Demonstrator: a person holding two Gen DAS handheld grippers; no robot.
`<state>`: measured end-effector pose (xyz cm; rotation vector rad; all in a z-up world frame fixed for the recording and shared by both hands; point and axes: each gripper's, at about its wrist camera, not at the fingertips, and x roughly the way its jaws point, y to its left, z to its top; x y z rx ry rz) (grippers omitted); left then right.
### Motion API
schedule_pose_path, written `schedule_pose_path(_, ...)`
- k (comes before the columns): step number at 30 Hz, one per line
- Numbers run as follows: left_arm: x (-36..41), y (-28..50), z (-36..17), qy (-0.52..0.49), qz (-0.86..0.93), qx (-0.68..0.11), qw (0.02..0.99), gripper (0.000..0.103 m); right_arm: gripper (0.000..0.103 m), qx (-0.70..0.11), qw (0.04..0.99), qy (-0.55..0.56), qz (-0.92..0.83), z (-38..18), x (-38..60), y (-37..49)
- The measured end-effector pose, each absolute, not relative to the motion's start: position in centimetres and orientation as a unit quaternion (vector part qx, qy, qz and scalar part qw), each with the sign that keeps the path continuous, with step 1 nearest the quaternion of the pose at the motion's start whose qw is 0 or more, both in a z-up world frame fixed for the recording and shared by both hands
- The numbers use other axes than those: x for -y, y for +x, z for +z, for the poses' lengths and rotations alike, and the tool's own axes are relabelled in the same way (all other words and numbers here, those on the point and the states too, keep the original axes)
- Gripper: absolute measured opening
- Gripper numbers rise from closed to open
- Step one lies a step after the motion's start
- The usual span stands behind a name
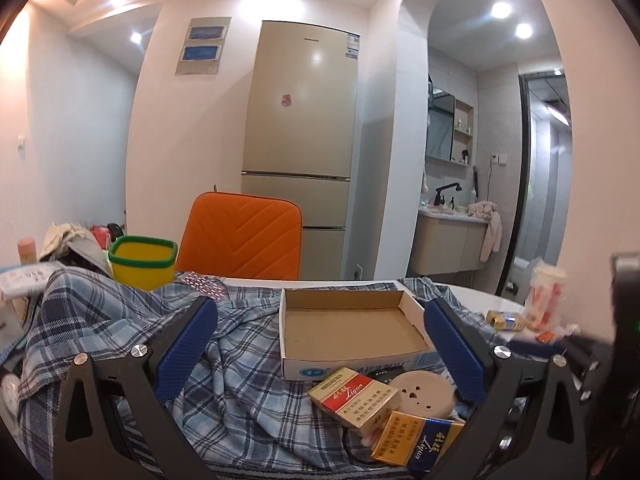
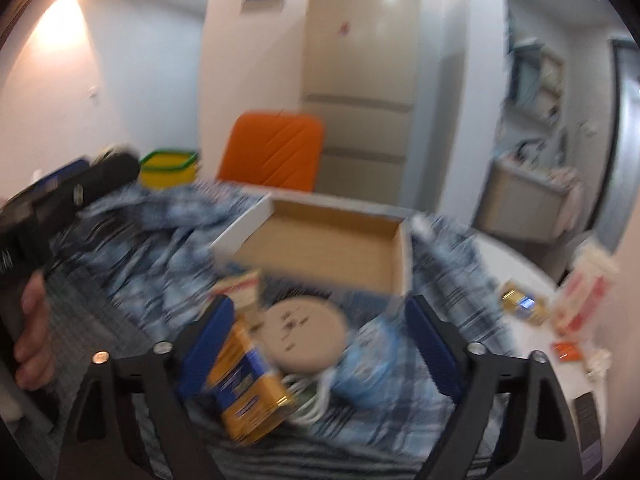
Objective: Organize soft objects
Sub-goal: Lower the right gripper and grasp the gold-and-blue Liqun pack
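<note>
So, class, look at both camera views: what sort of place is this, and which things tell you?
Most likely a small home flat: a tall fridge stands behind the table, a washbasin with a tap and mirror sits through the archway, and a plaid cloth and orange chair look domestic.

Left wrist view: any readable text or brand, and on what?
"Liqun": red-and-gold pack.
"Liqun": blue-and-gold pack, running sideways.
Chinese print on both packs: too small to read.
Fridge badge and sticker, box logo, wall signs: unreadable.
Right wrist view: blurred, nothing legible.
</note>
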<state>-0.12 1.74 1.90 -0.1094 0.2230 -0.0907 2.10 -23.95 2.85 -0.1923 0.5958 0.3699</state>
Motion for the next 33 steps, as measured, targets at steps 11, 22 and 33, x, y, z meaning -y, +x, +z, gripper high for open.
schedule_pose_path(11,-1.2,-0.1,1.5,-0.030,-0.037,-0.100,0.994,0.103,0.039,-0.399,0.876,-0.085,0.256,-1.3,22.7,3.9)
schedule_pose_path(22,-0.7,-0.1,1.1,-0.023,-0.038,-0.098,0.994,0.103,0.019,-0.411,0.864,-0.047,0.289,-1.4,23.7,3.7)
schedule_pose_path(33,-0.6,0.2,0.5,-0.021,-0.018,-0.106,0.994,0.103,0.017,-0.346,0.914,-0.060,0.204,2.3,26.6,3.3)
